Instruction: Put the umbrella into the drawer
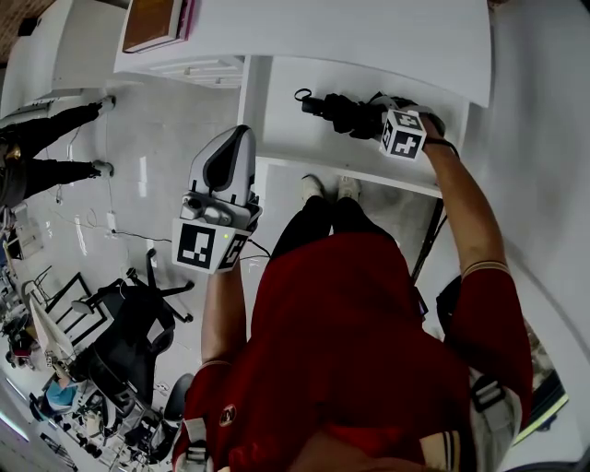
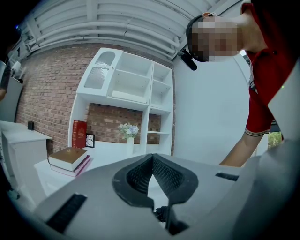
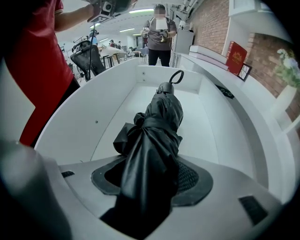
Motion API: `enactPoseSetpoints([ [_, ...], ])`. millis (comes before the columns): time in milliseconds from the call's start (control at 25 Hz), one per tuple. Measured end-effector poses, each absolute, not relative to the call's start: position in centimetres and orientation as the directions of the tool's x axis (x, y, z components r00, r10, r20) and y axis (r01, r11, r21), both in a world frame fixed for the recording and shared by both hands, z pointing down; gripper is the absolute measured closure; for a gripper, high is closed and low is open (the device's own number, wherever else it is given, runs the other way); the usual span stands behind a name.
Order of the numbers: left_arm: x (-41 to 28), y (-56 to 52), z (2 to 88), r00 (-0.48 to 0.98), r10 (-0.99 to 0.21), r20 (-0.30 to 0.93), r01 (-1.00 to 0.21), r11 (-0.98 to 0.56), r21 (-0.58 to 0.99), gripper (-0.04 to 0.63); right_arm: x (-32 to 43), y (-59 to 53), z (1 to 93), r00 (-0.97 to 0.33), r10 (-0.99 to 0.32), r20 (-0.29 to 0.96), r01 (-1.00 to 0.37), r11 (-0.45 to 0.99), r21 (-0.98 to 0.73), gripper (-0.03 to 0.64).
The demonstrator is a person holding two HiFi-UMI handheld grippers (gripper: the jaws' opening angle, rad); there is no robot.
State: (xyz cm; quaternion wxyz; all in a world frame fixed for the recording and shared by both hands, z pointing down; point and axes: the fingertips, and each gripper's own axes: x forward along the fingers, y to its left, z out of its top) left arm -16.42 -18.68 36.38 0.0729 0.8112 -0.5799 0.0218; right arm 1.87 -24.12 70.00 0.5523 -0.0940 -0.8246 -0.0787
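A folded black umbrella [image 1: 343,112] lies lengthwise inside the open white drawer [image 1: 277,101]. My right gripper [image 1: 376,120] is shut on its fabric end. In the right gripper view the umbrella [image 3: 154,136] fills the gap between the pads of the right gripper [image 3: 149,180], and its handle end with the strap loop [image 3: 176,76] points toward the drawer's far wall [image 3: 154,75]. My left gripper [image 1: 232,138] hangs in the air left of the drawer, over the floor. In its own view the left gripper [image 2: 152,163] has its pads meeting at the tips with nothing between them.
Stacked books [image 1: 157,23] lie on the white desk top above the drawer, also in the left gripper view [image 2: 69,158] beside a vase of flowers [image 2: 129,136]. A black office chair [image 1: 138,323] stands at lower left. A person [image 3: 159,37] stands beyond the drawer.
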Motion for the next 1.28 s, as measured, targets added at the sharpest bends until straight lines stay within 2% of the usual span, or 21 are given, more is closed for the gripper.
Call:
enactPoseSetpoints([
  [320, -16.1, -19.0, 37.0, 0.350, -0.929, 0.119, -0.935, -0.339, 0.105, 0.589, 1.9, -23.9, 70.4, -0.356, 0.050, 0.933, 0.219, 0.975, 0.031, 0.304],
  [760, -14.8, -18.5, 37.0, 0.417, -0.904, 0.095, -0.905, -0.404, 0.129, 0.589, 2.2, -24.7, 65.1, -0.428, -0.111, 0.897, 0.114, 0.978, 0.175, 0.299],
  [1000, -13.9, -18.2, 36.8, 0.452, -0.889, 0.077, -0.888, -0.440, 0.136, 0.589, 0.8, -25.3, 58.6, -0.567, -0.197, 0.800, -0.032, 0.975, 0.218, 0.302],
  [1280, -12.9, -17.8, 35.9, 0.488, -0.872, 0.050, -0.868, -0.477, 0.139, 0.589, -1.5, -24.9, 49.2, -0.744, -0.302, 0.596, -0.229, 0.953, 0.198, 0.388],
])
